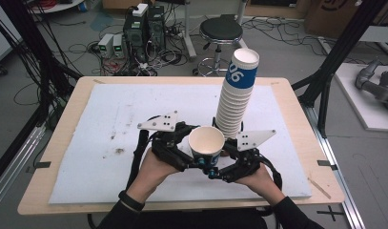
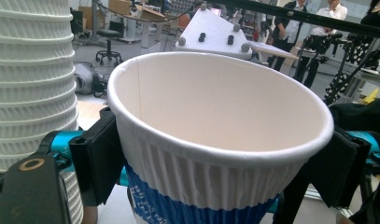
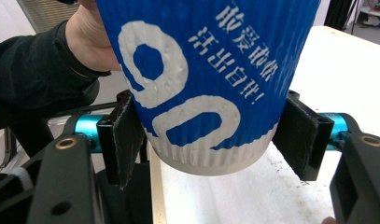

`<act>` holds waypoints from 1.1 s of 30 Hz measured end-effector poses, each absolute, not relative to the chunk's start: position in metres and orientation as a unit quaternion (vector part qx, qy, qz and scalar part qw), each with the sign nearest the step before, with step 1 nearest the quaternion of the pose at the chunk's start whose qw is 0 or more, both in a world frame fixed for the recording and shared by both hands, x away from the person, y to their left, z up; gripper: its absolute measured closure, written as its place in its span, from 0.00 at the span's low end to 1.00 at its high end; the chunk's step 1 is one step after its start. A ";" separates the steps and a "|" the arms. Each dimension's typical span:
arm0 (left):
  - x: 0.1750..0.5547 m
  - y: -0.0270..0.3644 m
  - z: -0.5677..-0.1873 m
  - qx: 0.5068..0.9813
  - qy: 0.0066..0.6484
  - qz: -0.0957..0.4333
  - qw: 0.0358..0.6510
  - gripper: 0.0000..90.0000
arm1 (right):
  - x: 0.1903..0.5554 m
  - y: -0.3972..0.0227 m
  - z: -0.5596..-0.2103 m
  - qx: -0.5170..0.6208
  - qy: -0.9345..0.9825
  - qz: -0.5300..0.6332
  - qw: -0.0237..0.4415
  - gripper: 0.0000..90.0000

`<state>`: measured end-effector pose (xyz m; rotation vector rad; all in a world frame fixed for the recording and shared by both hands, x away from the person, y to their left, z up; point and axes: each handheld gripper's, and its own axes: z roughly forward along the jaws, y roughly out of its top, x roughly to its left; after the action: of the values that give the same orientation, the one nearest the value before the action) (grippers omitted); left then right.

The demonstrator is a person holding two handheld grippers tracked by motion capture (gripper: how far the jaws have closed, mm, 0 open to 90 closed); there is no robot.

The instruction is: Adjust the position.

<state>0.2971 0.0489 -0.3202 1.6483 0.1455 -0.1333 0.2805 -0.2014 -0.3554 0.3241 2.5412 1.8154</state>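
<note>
Robotics lab, computer towers [image 1: 144, 28] on floor, tangled cables [image 1: 170, 55], stool [image 1: 221, 31]

Around my work area: tabletop, stool and computers.

I see a white mat [image 1: 134, 143] covering the wooden tabletop [image 1: 63, 138], a black round stool [image 1: 221, 31] beyond its far edge, and computer towers [image 1: 144, 28] amid tangled cables [image 1: 86, 47] on the grey floor [image 1: 363, 162].

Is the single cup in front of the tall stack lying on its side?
No, the single cup is upright with its open mouth up, beside the tall stack.
</note>
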 end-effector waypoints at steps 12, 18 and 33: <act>0.297 0.050 -0.320 0.731 0.065 -0.057 0.677 0.22 | 0.281 -0.202 -0.355 0.102 0.808 0.580 0.000 0.34; 0.297 0.050 -0.319 0.732 0.062 -0.054 0.676 0.23 | 0.280 -0.202 -0.355 0.101 0.808 0.581 -0.002 0.34; 0.298 0.058 -0.318 0.746 0.063 -0.037 0.662 0.24 | 0.283 -0.220 -0.349 0.109 0.795 0.596 0.017 0.22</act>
<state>0.2981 0.0581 -0.3178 1.6873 0.1429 -0.0837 0.2827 -0.2201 -0.3489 0.3379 2.4720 1.8519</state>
